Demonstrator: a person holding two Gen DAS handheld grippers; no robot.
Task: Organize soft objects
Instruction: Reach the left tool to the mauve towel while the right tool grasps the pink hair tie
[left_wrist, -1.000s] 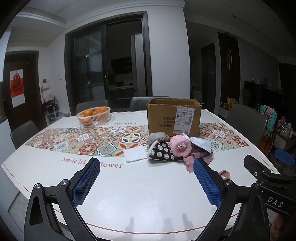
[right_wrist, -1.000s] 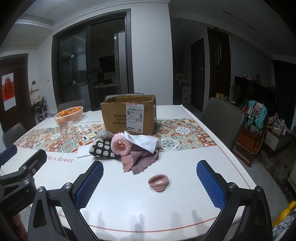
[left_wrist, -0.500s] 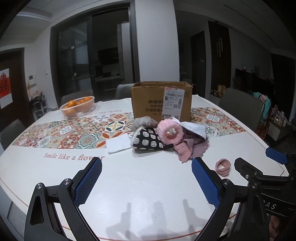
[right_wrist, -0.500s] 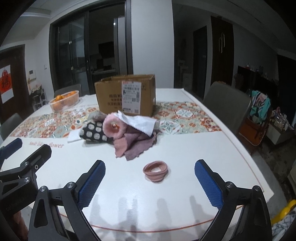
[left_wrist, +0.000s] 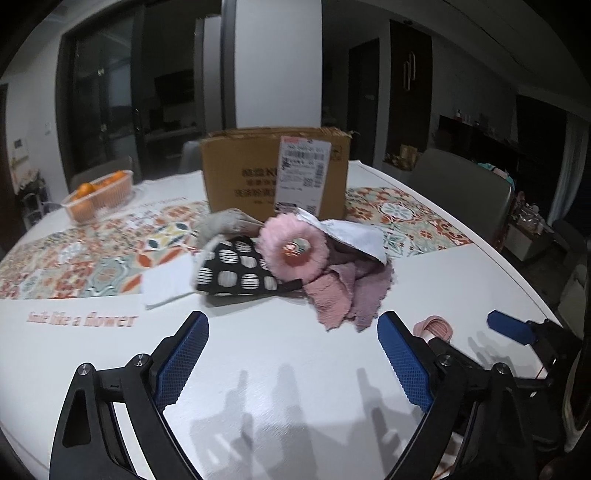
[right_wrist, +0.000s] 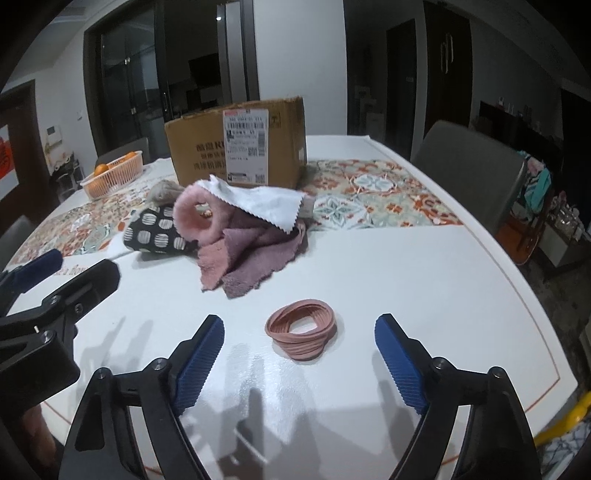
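Soft objects heaped just in front of the cardboard box (left_wrist: 275, 173) on the desk (left_wrist: 280, 354): pink fluffy ring (left_wrist: 293, 251), spotted black pouch (left_wrist: 236, 271), mauve cloths (left_wrist: 343, 291), white cloth (right_wrist: 266, 201), grey bundle at the box's left front corner. Pink hair band (right_wrist: 302, 328) lying apart, nearer than the heap, well clear of the box.

Right hand-held gripper (right_wrist: 299, 354) closing, jaws not yet on anything, band between and slightly ahead of the blue pads. Left hand-held gripper (left_wrist: 293, 354) also narrowing from wide, empty, aimed at the near edge of the heap.

Advice for the grab, as a judgement: lower until the pads straddle the band, centre it, squeeze across its thickest folds, lift straight up. For the heap: pinch one cloth at a free corner, not the whole pile, then carry toward the box.
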